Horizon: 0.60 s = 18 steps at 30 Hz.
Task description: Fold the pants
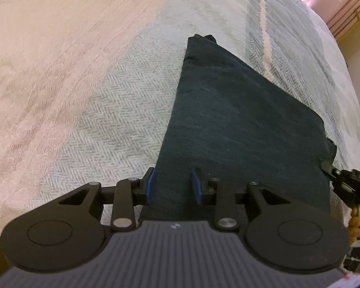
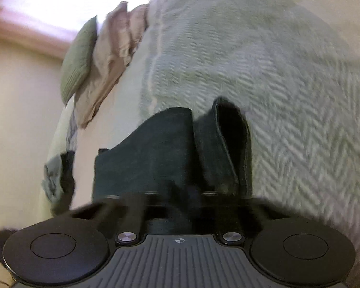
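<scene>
Both grippers are down at the near end of the dark teal folded pants (image 1: pixel 240 124), which lie on a pale green herringbone-weave bedspread (image 1: pixel 112 124) beside a wide pink woven band (image 1: pixel 48 48) of the same bedding. Seen from the left wrist camera, the left gripper (image 1: pixel 174 185) has its blue-padded fingers (image 1: pixel 151 184) standing a little apart, straddling the near left edge of the cloth, one pad just outside the edge and the other over the fabric; the pads do not look pressed onto it. At the right margin of that view the black right gripper (image 1: pixel 325 165) is clamped on the near right corner of the pants, with a hand (image 1: pixel 358 225) behind it. From the right wrist camera the picture is blurred: the right gripper's fingers are closed together with dark cloth bunched at them, one flap curled upright. A green ribbed cushion (image 2: pixel 80 57) and a crumpled pink pillow (image 2: pixel 112 55) lie farther up the bed.
</scene>
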Tool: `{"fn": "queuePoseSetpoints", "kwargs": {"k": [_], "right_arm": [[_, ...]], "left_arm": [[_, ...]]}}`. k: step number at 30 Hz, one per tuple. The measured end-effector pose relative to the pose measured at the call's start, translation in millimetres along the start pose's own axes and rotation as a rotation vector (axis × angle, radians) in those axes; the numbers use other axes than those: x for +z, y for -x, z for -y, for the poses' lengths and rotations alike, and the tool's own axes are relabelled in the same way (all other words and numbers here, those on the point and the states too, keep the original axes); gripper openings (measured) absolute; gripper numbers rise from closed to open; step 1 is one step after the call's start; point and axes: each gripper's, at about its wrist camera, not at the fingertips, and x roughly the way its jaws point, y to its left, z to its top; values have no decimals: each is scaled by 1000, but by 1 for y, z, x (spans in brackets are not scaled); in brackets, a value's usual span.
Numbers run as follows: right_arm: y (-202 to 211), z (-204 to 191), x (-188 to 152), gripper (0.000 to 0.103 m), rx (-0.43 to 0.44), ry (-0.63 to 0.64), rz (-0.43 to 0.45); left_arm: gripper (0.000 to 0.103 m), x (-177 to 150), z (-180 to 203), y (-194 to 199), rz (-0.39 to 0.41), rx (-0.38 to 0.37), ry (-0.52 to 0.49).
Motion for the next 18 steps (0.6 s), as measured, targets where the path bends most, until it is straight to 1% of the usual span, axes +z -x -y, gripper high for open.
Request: {"fn": "queuePoseSetpoints", "kwargs": {"k": [2,3,4,5,6,7,9,10,12,13,14,16,17,18], "right_arm": [[19,-15,-1,0,29,-4,27],[28,-29,-3,0,17,17,38],[42,-44,-5,0,-9,53,57],[54,-56,-9,0,-44,89,86],[61,-61,-12,0,-87,112,103],[61,-57,-15,0,-138,122,98],[44,-33,-19,1,-215,75,46],[34,-22,-21,3,-255,61,29],[26,-20,-17,4,-291,94,27],[28,-30,-14,8,-316,130,41],[31,-42,-16,12,-349,186,79],[40,-69,-16,14,-438,338,171],[41,-79,-16,14,-455,393,204],[40,-83,-17,14,-437,428,222]], "left_arm": [[27,4,-1,4,10,-33,10],[27,6,-2,6,11,-65,17],[27,8,-1,7,14,-91,12],[27,10,2,9,22,-96,-5],[27,11,6,8,28,-94,-29],[27,12,10,5,30,-94,-53],[27,13,15,-3,20,-86,-70],[27,13,19,-7,15,-80,-81],[26,14,25,-6,32,-56,-119],[26,15,27,-5,45,-47,-144],[26,16,31,-5,57,-31,-173],[25,22,39,-7,87,-3,-239],[25,26,43,-9,103,-1,-266],[25,30,49,-11,119,-1,-287]]}}
